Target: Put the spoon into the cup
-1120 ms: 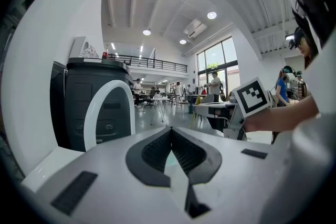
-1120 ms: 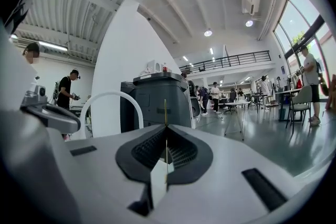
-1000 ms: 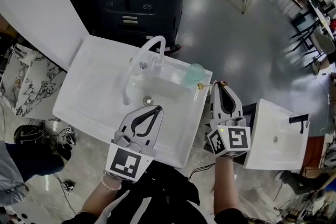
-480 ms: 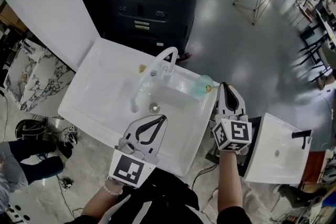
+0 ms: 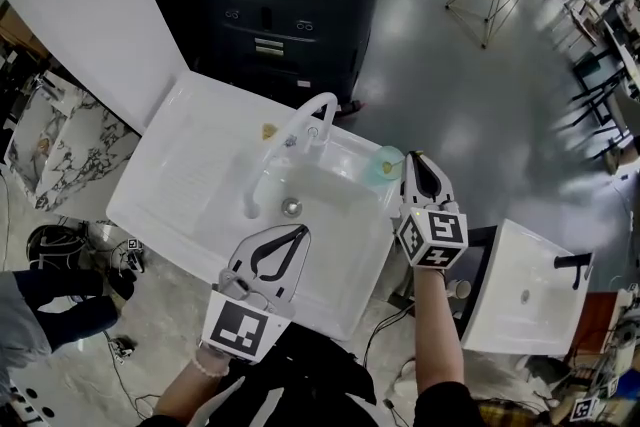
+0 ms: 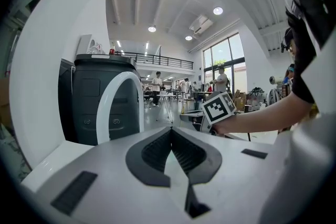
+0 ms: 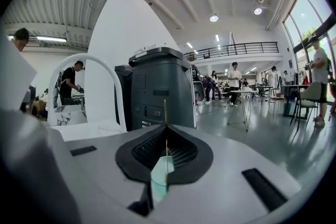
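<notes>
Item, right gripper (image 5: pixel 418 158): pinches the spoon (image 7: pixel 165 112) between jaws closed almost fully together, thin gold shaft upright above the tips, probably kept vertical so as to drop straight through a narrow mouth. Which end points down cannot be told. Sits just beside the cup (image 5: pixel 385 165), tips at the cup's right side, pale green wall showing through the gap behind the jaws in the right gripper view. Reached with the forearm stretched forward past the sink's right edge, gripper close to level, marker cube facing up. Item, cup: stands on the back right corner of the sink (image 5: pixel 190 175), beside the faucet (image 5: pixel 300 120), no spoon inside yet. Item, left gripper (image 5: pixel 299 229): jaws together, nothing between them. Hangs over the sink's front rim, pointing toward the basin, seemingly parked clear of the cup side.
</notes>
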